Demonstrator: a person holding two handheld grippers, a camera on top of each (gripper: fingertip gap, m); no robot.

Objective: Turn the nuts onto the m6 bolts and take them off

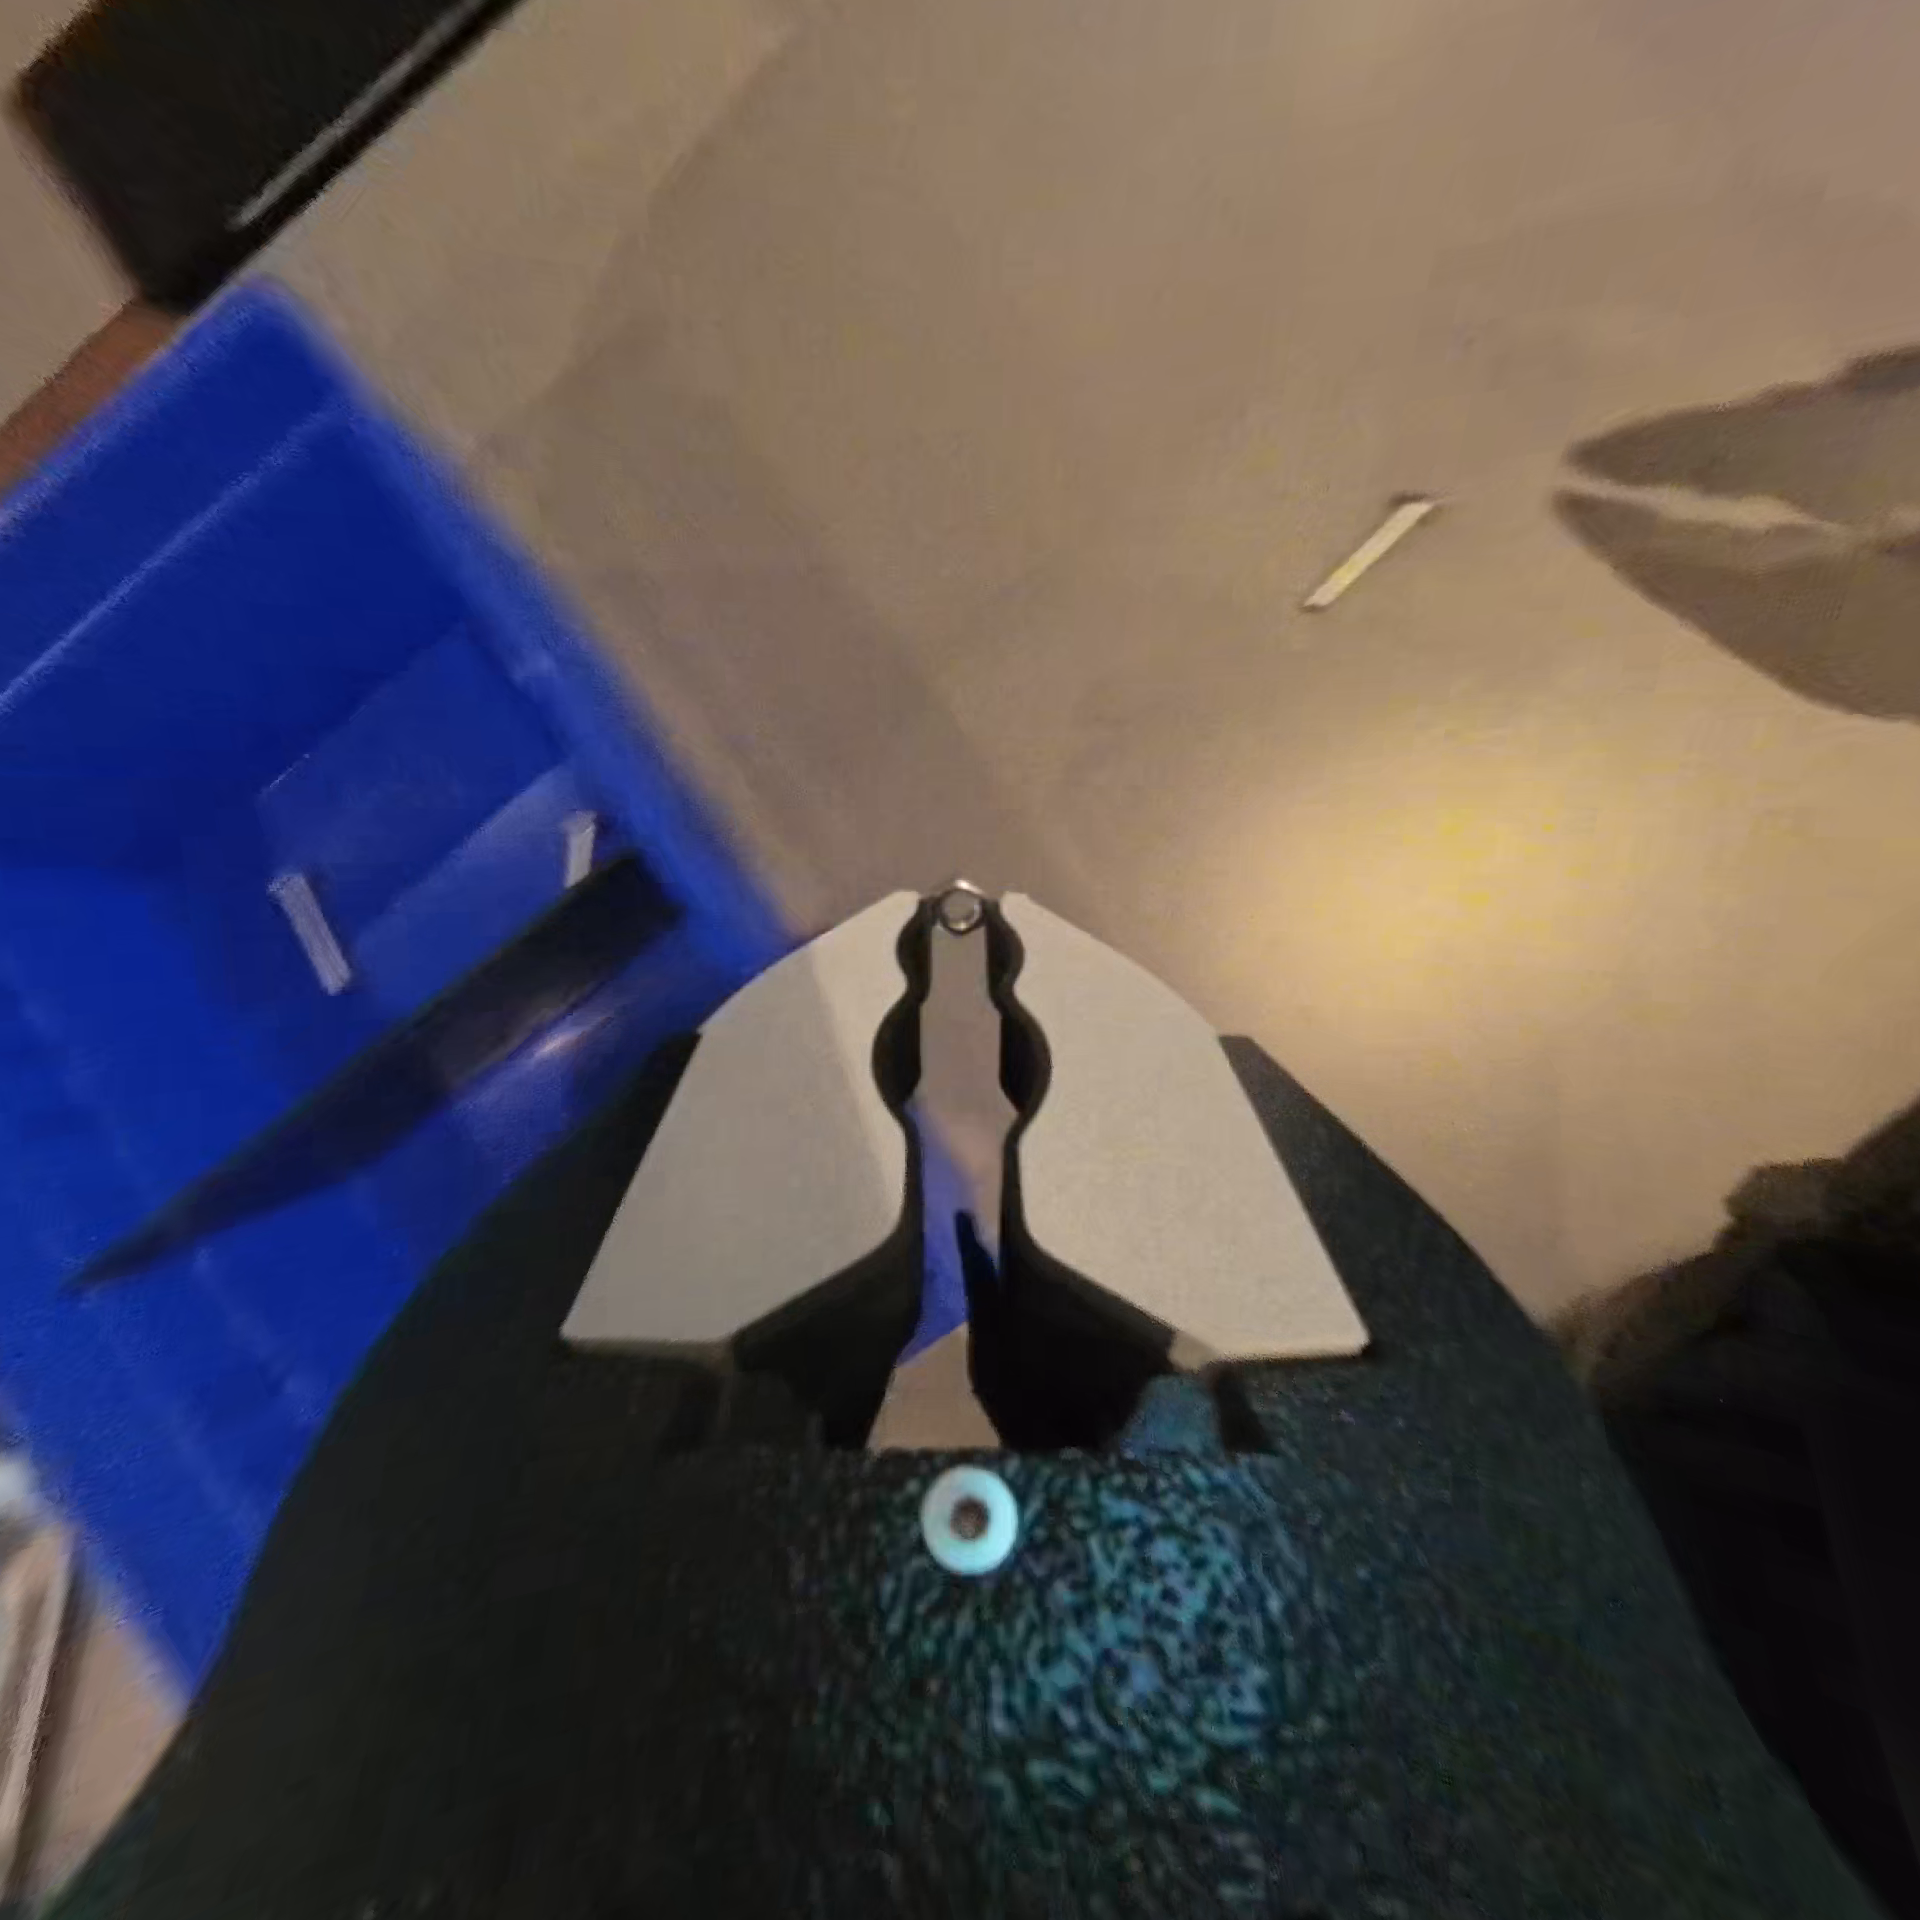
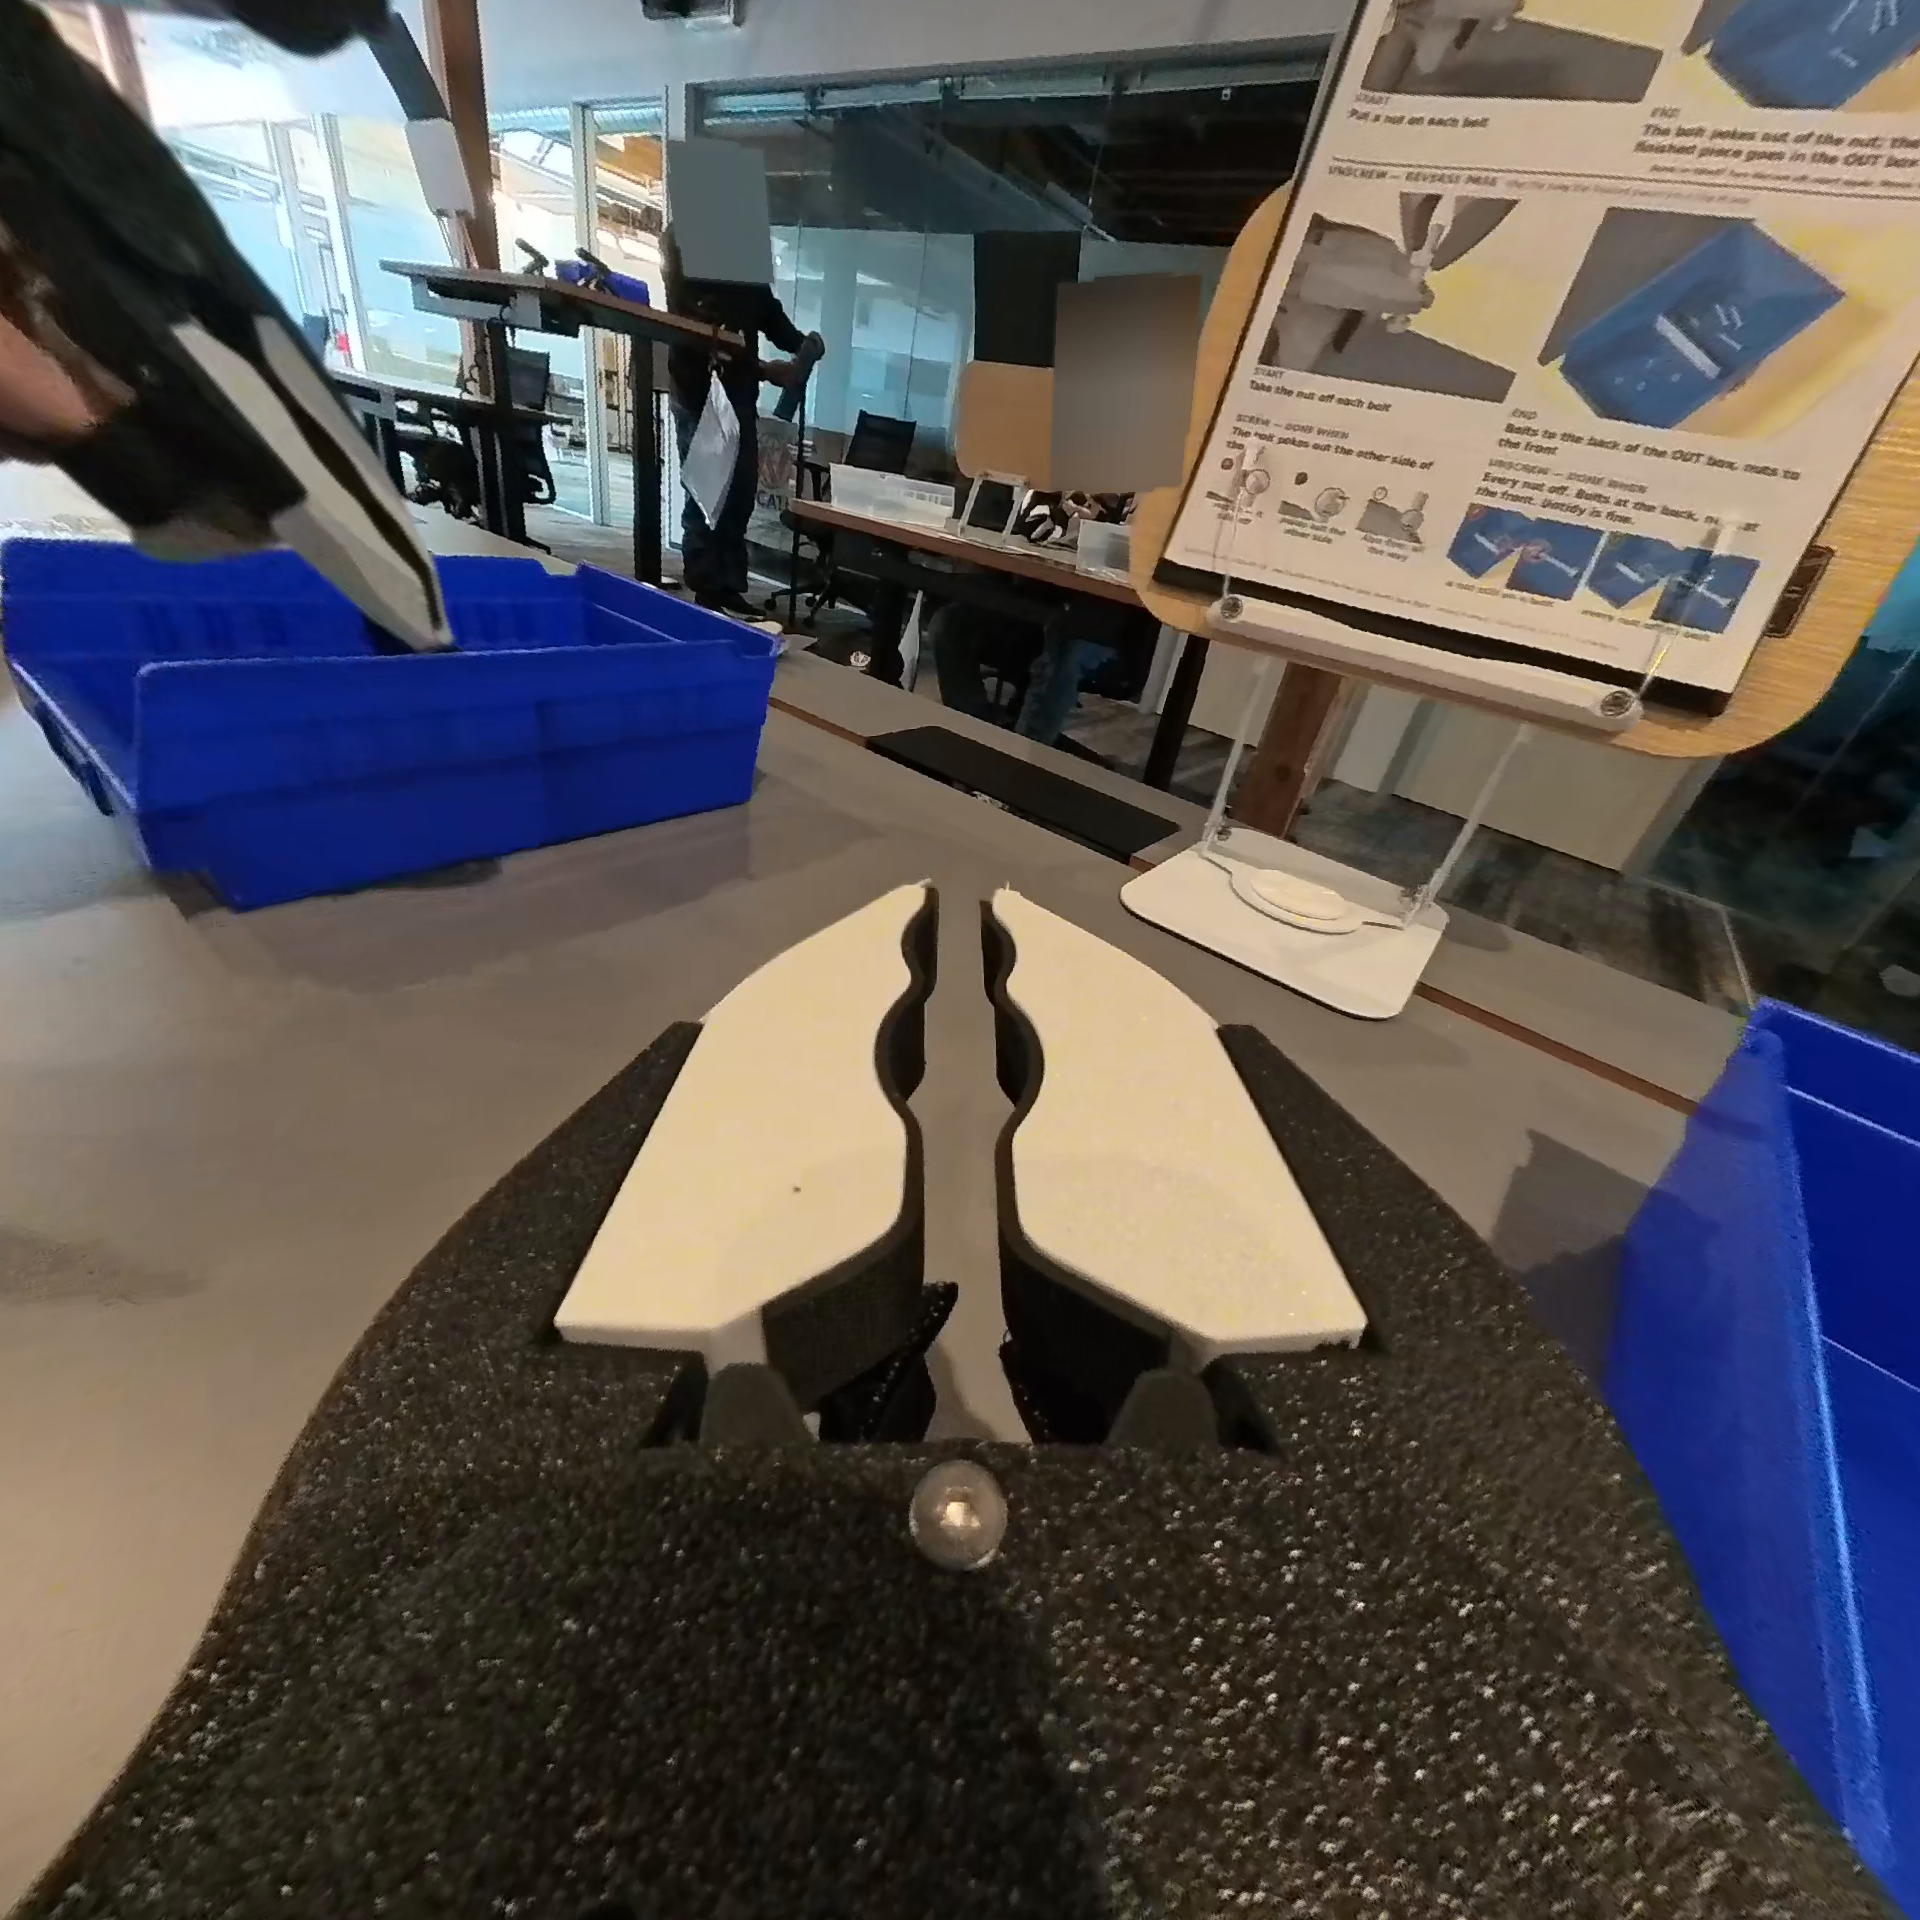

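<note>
My left gripper [image 1: 958, 914] is shut on a small silver nut [image 1: 957, 910], pinched at the very fingertips. It hangs above the grey table beside a blue bin [image 1: 187, 675] that holds two silver bolts [image 1: 310, 935]. The view is motion-blurred. Another bolt [image 1: 1369, 553] lies loose on the table, near my right gripper [image 1: 1579, 483] at the right edge. In the right wrist view, my right gripper [image 2: 964, 896] is empty above the table, with only a narrow gap between its jaws. The left gripper [image 2: 426, 623] shows there over the far-left blue bin [image 2: 436, 748].
A second blue bin [image 2: 1818, 1351] stands at the right edge. A sheet of pictures on a clear stand [image 2: 1507, 364] is at the back right, beside a black mat [image 2: 1023, 795]. A person [image 2: 727, 416] stands far behind the table. Some 25 centimetres of space lies between my two pairs of fingers.
</note>
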